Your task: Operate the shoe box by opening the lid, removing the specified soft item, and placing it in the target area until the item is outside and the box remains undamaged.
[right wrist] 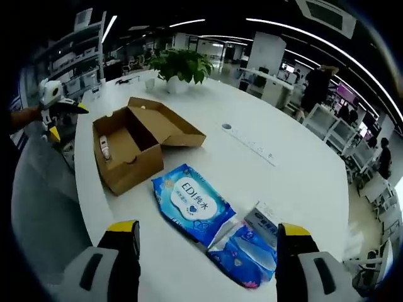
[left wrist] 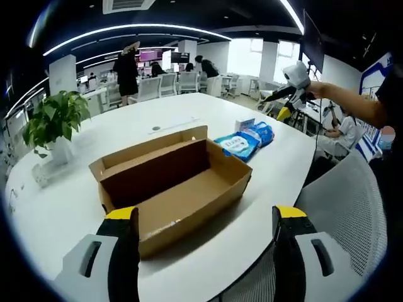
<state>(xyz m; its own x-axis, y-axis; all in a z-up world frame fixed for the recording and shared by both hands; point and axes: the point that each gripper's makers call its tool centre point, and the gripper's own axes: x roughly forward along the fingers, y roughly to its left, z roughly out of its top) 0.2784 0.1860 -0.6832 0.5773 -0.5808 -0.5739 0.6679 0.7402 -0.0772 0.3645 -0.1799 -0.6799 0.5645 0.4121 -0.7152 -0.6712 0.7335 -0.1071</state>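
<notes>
Cardboard shoe box (left wrist: 170,189) lies open on the table (left wrist: 75,207), before the spread, empty left tongs (left wrist: 204,233). Blue wipes pack (right wrist: 194,204), already out, lies slantwise near the table's edge, just ahead of the spread right tongs (right wrist: 208,248), which are nearer.

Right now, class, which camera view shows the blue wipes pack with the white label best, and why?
The right gripper view: the wipes pack lies near, label facing the camera, between the jaws. In the left gripper view it is small and foreshortened beyond the open shoe box.
</notes>
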